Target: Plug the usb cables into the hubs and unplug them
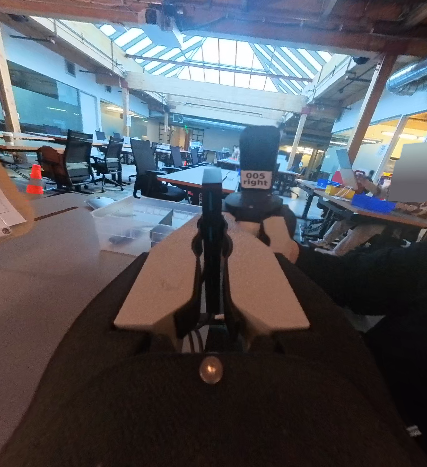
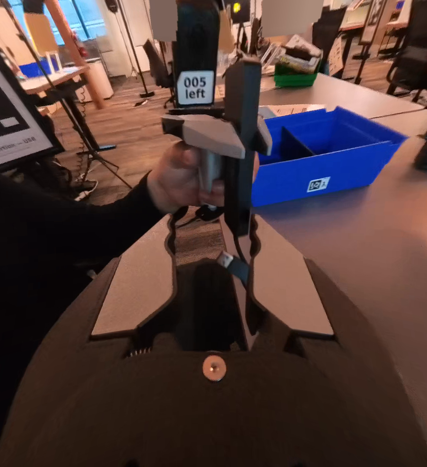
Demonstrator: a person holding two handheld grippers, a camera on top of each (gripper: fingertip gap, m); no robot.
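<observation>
Left gripper (image 1: pixel 211 242) clamped on a slim black USB hub (image 1: pixel 211 227), a matte rectangular bar held upright and edge-on, its pale grey end (image 1: pixel 211 175) uppermost; fingers (image 1: pixel 167 278) are flat, light-grey faceted plates with wavy black inner edges, pressed against the bar from both sides. Right gripper (image 2: pixel 212 235) stands with jaws apart, the hub's lower end (image 2: pixel 240 217) lying between its tips without visible contact; a thin black cable (image 2: pixel 236 243) drops from the hub to a USB plug (image 2: pixel 232 262) with silver metal tip, loose inside the jaw gap — unplugged. Right wrist view alone shows the glossy blue divided bin (image 2: pixel 328 161) on the smooth grey table (image 2: pixel 333 252) and a hand (image 2: pixel 179 177) on the left gripper's handle; left wrist view alone shows a clear plastic compartment tray (image 1: pixel 141 222) and an orange cone (image 1: pixel 35 180).
</observation>
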